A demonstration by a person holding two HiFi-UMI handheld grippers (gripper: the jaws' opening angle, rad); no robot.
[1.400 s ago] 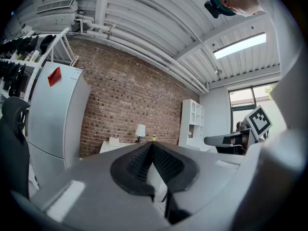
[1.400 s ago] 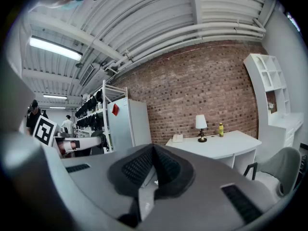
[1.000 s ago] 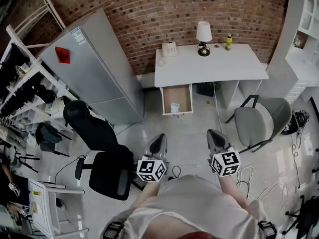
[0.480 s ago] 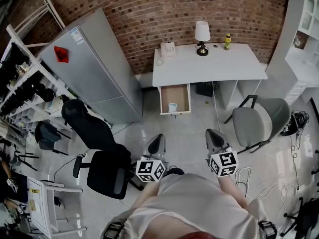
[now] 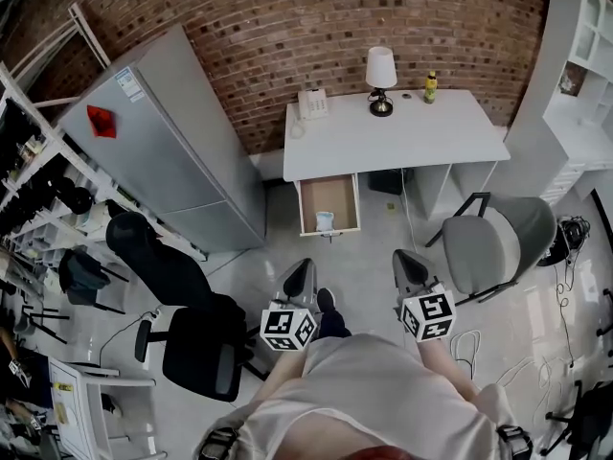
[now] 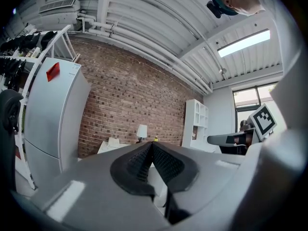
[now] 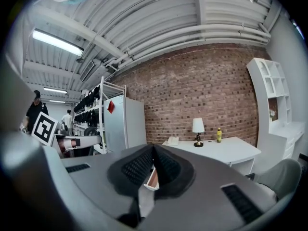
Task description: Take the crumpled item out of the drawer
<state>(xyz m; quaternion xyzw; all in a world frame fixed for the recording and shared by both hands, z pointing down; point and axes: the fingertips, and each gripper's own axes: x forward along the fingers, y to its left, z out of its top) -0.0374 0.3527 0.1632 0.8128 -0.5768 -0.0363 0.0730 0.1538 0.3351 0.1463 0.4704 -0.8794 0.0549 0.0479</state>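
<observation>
A white desk (image 5: 393,137) stands against the brick wall, its wooden drawer (image 5: 328,197) pulled open below the left end. A small pale crumpled item (image 5: 325,221) lies at the drawer's front. Both grippers are held low, well short of the desk. My left gripper (image 5: 304,271) is shut and empty; in the left gripper view its jaws (image 6: 150,146) meet at the tips. My right gripper (image 5: 407,260) is also shut with nothing in it, jaws (image 7: 153,149) closed. The drawer's side (image 7: 150,180) peeks below them in the right gripper view.
A grey fridge (image 5: 163,142) stands left of the desk. Black office chairs (image 5: 196,338) sit at the left, a grey chair (image 5: 493,242) at the right. On the desk are a lamp (image 5: 380,70), phone (image 5: 311,103) and yellow bottle (image 5: 431,86). Cables (image 5: 469,343) lie on the floor.
The whole view has shifted as the person steps toward the desk; a shoe now shows between the grippers. Both grippers stay shut and empty.
</observation>
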